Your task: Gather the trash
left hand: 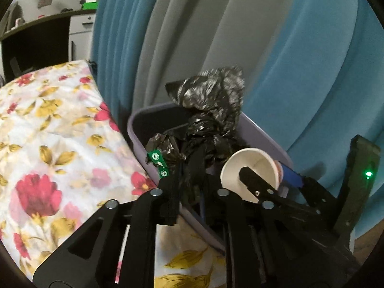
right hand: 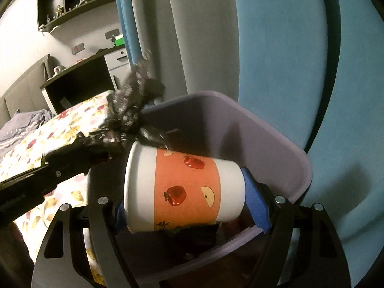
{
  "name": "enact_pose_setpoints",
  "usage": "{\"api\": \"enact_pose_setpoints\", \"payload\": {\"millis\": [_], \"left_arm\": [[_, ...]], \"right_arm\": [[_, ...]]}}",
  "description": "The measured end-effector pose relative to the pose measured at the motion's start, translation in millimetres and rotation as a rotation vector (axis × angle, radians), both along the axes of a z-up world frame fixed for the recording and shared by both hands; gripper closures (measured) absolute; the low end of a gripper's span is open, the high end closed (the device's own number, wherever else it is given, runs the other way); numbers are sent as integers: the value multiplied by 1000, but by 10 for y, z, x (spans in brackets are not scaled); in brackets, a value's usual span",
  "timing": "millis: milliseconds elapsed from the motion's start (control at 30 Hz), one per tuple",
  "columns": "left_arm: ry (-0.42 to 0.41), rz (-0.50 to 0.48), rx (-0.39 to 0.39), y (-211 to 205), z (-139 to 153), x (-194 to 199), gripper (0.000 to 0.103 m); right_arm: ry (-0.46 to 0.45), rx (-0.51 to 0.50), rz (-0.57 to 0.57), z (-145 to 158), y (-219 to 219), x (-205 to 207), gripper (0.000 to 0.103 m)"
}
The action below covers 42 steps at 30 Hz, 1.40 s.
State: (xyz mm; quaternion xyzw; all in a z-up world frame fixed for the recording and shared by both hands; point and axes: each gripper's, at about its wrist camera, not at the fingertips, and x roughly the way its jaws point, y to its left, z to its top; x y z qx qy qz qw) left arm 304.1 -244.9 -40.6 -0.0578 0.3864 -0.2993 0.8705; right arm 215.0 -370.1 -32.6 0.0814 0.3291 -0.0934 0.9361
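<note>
A purple bin stands between the bed and the curtains. My left gripper is shut on a crumpled black plastic bag, held up over the bin's rim; the bag also shows in the right wrist view. My right gripper is shut on a paper cup, white with an orange apple-print band, held sideways over the bin's opening. In the left wrist view the cup shows its open mouth, with one black finger across it.
A bed with a floral cover lies left of the bin. Blue and grey curtains hang right behind it. A dark desk and wall shelves stand farther back.
</note>
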Motion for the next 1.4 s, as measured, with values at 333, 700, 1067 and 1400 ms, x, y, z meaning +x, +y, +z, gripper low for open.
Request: {"api": "enact_pose_setpoints", "payload": {"millis": [333,700,1067,1400], "left_arm": [[-51,70,-19,240,79,-138,21],[-219,292,161,789,178,-705,6],[-274,430,119,1469,307,-1466,6],[-306,477,151,1785,358,-2074,6]], "right_arm": [[9,11,-22,-67,-99,-18,18],[-97,-84,-3,186,366,-340,6],[-179,-163,65,401,940,-910,6],[-223,-181,82,444,1355,-1436,6]]}}
